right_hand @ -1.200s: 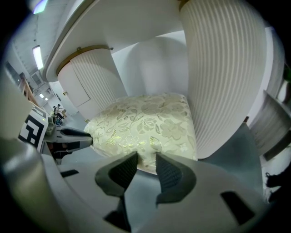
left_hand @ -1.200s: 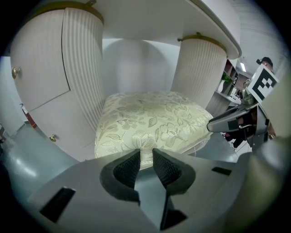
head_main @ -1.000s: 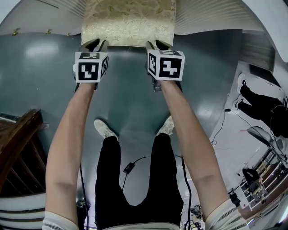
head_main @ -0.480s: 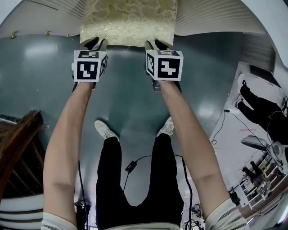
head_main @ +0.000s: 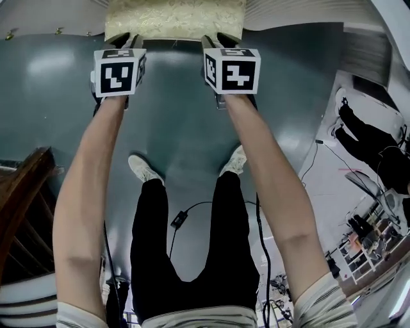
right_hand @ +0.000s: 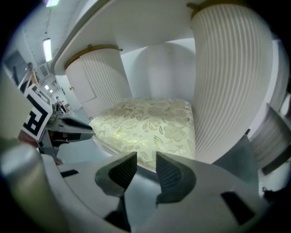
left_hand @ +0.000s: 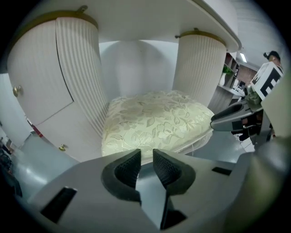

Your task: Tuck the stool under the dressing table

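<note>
Left gripper (head_main: 131, 41) and right gripper (head_main: 216, 40), jaws slightly apart and empty, nose the stool (head_main: 174, 19) at its near edge; it likely needs a last push under the dressing table (left_hand: 77, 68).

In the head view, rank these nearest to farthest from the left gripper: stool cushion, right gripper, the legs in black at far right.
1. Stool cushion, directly ahead of it.
2. Right gripper, alongside to the right.
3. Legs in black, far right.
</note>
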